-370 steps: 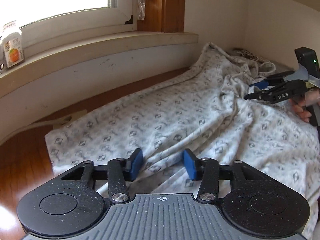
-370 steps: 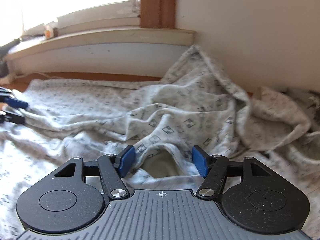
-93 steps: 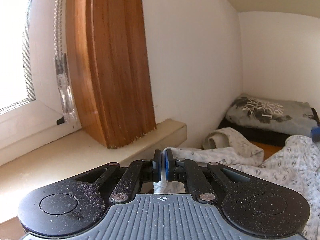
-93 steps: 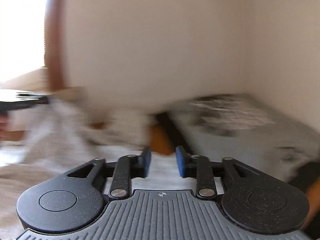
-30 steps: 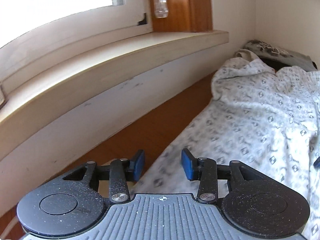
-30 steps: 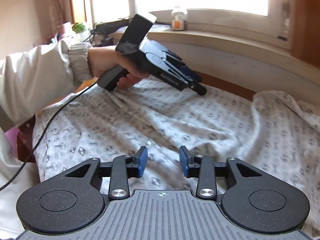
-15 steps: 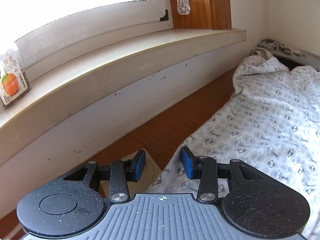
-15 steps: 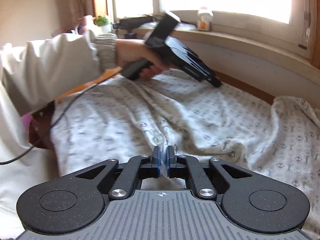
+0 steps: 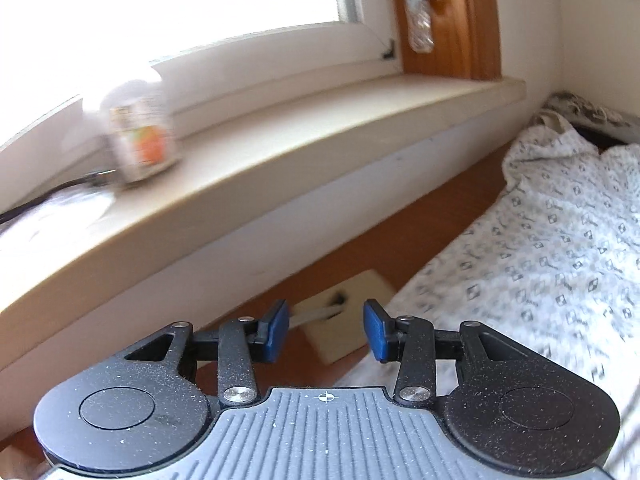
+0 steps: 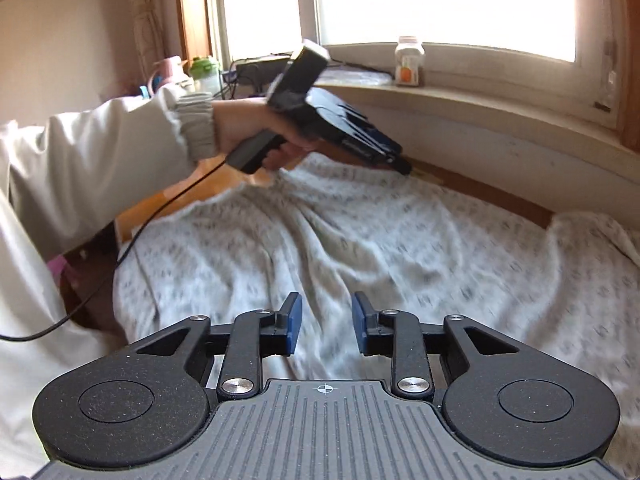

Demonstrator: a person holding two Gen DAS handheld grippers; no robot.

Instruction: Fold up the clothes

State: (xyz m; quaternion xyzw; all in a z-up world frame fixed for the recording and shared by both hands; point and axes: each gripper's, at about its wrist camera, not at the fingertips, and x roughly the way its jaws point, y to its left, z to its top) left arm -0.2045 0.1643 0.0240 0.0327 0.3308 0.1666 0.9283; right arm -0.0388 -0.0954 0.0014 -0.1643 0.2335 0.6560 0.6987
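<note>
Fingers, left gripper (image 9: pixel 325 334): blue pads apart with nothing between them; behind the gap, lower centre of the left wrist view, show a beige outlet plate (image 9: pixel 347 314) and bare wood.
Fingers, right gripper (image 10: pixel 326 329): jaws have just been opening; the pads stand apart over the cloth with no fabric pinched between them.
Garment (image 10: pixel 360 248): pale cloth with a small dark diamond print, spread wide and wrinkled across the middle of the right wrist view; in the left wrist view it fills the right side, its edge running beside the right finger.
Table (image 9: pixel 420 240): reddish-brown wood, a bare strip between the garment and the white wall under the window.
Left hand (image 10: pixel 256 136): centre left of the right wrist view, gripping the left gripper's handle above the garment's far edge, fingers angled down to the right; cream sleeve (image 10: pixel 100 160) and a black cable (image 10: pixel 152 216) trail to the left.
Windowsill (image 9: pixel 280 152): upper half of the left wrist view, carrying a blurred jar (image 9: pixel 138 140) with an orange label at upper left.
Folded clothes (image 9: pixel 588 114): grey and dark stack at the far right edge, beyond the garment.
</note>
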